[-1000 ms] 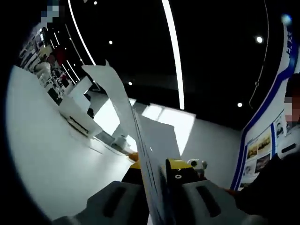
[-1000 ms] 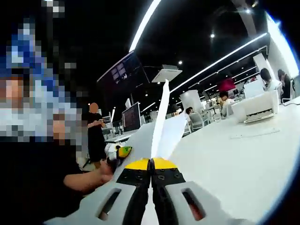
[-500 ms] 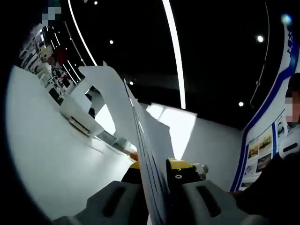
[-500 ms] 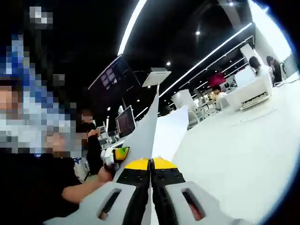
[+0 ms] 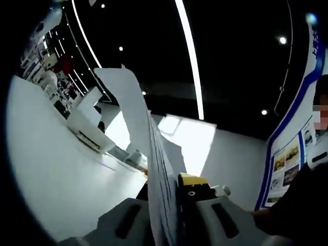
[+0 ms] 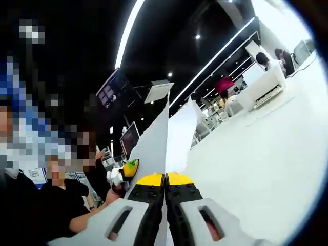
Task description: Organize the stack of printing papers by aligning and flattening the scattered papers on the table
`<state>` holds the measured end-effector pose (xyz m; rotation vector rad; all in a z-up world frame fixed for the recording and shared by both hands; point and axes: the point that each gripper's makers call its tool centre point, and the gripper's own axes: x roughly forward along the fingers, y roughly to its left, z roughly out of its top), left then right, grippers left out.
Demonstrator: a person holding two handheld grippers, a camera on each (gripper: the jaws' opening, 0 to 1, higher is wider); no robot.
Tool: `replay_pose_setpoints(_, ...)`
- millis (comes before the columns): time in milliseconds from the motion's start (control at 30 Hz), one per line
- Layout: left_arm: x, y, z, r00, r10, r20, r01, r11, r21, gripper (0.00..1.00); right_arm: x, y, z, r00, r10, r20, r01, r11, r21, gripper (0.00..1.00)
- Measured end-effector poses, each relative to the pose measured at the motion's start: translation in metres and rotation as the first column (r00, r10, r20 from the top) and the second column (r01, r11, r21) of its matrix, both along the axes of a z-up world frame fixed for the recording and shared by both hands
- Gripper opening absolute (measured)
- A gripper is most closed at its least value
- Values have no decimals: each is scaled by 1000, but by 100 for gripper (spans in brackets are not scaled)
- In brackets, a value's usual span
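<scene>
A stack of white printing papers (image 5: pixel 138 118) stands on edge between the jaws of my left gripper (image 5: pixel 165 185), which is shut on its lower edge. The sheets fan slightly and curl over at the top. In the right gripper view the same paper stack (image 6: pixel 164 138) rises edge-on from my right gripper (image 6: pixel 165 178), whose yellow-tipped jaws are shut on it. The left gripper (image 6: pixel 129 168) shows just left of the sheets, held by a person's hand. The stack is lifted above the white table (image 6: pixel 256 164).
A white printer (image 5: pixel 88 122) sits on the table's far side, seen also as the printer (image 6: pixel 262 91) at the upper right of the right gripper view. Seated people (image 6: pixel 269 61) are behind it. A person in black (image 6: pixel 56 205) is close on the left.
Both views have tilted a little with the hands. In the left gripper view the sheets have drawn closer together and lean more to the left. Both grippers keep their hold.
</scene>
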<state>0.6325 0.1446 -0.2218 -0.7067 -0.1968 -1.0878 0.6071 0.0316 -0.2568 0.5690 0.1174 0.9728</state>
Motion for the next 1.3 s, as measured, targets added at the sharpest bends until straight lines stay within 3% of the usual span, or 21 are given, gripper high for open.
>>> replay_pose_setpoints(233,-4,1,3,1000,-8,25,8,1000,-1,6,-2,-5,-3,1000,15,27,-13,998,-68,2)
replay_pose_setpoints(433,-5,2,4,999,-17,33,18,1000,-7,6,11,-38,9,996,-79,37,79,997,9,14)
replay_pose_setpoints(667,-6,1,5,999,-18,37,19,1000,-5,6,13,-22,29,998,-43,52,43,999,16,16)
replay_pose_setpoints(833,-7,0,5,999,-22,39,22,1000,-4,6,17,-10,30,996,-51,75,55,997,-50,18)
replay_pose_setpoints(1033,-7,0,5,999,-19,39,20,1000,-5,6,21,-7,34,994,-73,81,79,994,-69,18)
replay_pose_setpoints(1133,-6,1,5,999,-17,40,18,1000,-2,6,24,-11,30,992,-92,83,100,991,-94,18)
replay_pose_setpoints(1300,-7,0,5,999,-18,44,18,1000,0,6,30,-13,12,994,-105,21,106,987,-121,22)
